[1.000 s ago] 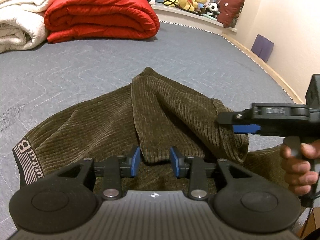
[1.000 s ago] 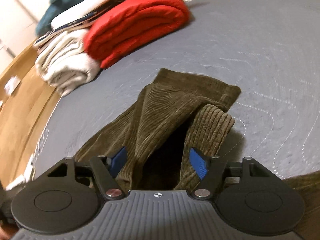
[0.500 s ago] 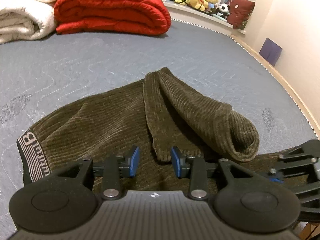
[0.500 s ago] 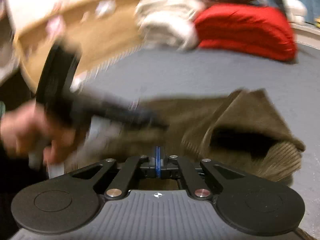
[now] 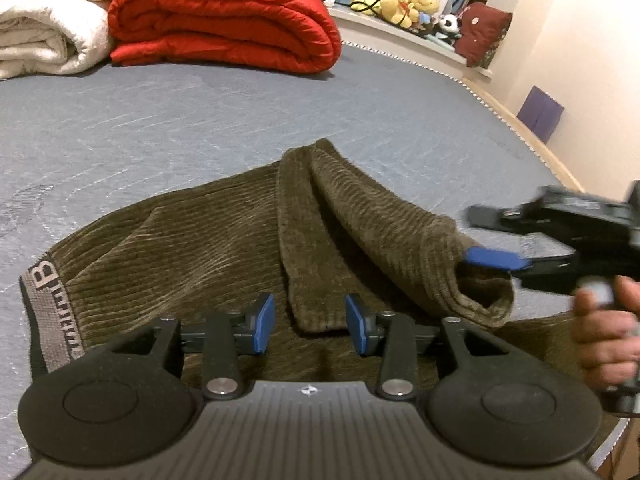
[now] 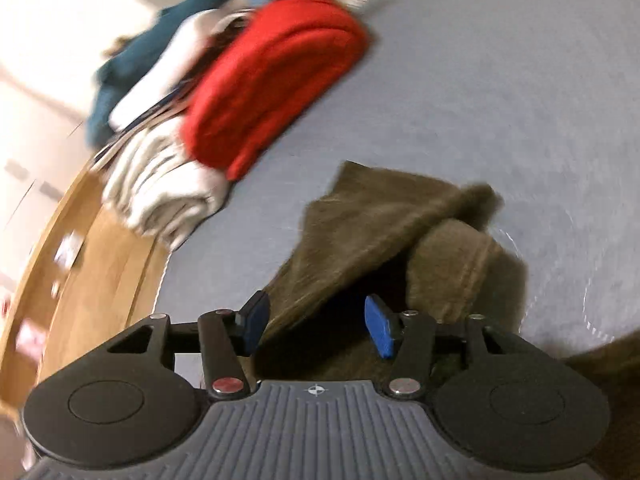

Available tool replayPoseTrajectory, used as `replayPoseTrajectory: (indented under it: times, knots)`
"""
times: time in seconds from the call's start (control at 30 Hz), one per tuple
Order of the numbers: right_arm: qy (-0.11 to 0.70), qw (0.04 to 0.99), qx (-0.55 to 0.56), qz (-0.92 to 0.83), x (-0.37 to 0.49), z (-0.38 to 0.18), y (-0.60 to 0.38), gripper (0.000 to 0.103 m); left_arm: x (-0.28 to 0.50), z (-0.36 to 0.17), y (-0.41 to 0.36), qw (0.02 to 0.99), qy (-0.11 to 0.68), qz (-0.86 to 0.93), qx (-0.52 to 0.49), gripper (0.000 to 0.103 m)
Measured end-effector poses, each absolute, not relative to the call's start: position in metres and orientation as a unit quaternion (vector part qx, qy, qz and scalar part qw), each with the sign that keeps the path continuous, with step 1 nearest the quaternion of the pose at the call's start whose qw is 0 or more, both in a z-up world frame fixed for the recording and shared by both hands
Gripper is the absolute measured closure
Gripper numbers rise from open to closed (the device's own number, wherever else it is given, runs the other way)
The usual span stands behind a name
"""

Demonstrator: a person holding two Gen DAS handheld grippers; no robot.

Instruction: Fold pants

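Note:
Olive corduroy pants [image 5: 200,248] lie on the grey bed, with a grey lettered waistband [image 5: 52,304] at the left. A pant leg [image 5: 360,224] is folded back over them, its open cuff [image 5: 480,300] at the right. My left gripper [image 5: 308,324] is open, its blue pads either side of the folded leg's near edge. My right gripper [image 5: 492,240] comes in from the right, open at the cuff. In the blurred right wrist view the right gripper [image 6: 316,326] is open around the cuff's fabric [image 6: 400,248].
A folded red quilt [image 5: 224,20] and white blankets [image 5: 44,28] lie at the far side of the grey mattress [image 5: 200,120]. Plush toys [image 5: 404,4] sit on a ledge behind. The bed's edge [image 5: 532,140] curves along the right, by the wall. Wooden floor [image 6: 80,264] shows left of the bed.
My right gripper swung away shut half a second ago. It has come back to the cuff and opened. My left gripper has stayed open at the leg's edge.

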State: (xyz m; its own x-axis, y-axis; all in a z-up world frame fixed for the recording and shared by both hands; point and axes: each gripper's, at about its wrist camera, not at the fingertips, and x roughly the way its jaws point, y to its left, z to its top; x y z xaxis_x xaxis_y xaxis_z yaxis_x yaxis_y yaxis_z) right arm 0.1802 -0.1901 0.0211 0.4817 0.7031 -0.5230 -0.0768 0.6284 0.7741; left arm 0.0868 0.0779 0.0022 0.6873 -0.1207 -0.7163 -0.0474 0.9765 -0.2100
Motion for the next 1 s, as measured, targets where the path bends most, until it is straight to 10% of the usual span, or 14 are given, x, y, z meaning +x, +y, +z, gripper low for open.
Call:
replayPoseTrajectory:
  times: [0.4,0.53,0.67,1.0]
  knots:
    - [0.461,0.769,0.397,0.197,0.227,-0.022,-0.171,0.050,0.095,-0.014,0.022,0.869,0.396,-0.125,-0.270,0.059]
    - [0.463,0.762,0.409,0.192,0.241,-0.031,-0.176,0.063,0.108,-0.025,-0.008,0.874,0.421,-0.069,-0.233,0.059]
    - [0.441,0.777,0.407,0.191,0.245,-0.025,-0.189,0.094,0.117,-0.029,-0.021,0.885,0.431,-0.011,-0.178,0.093]
    - [0.213,0.873,0.409,0.161,0.224,0.077,-0.337,0.096,0.192,0.097,-0.145,0.946,0.288,-0.142,0.033,0.088]
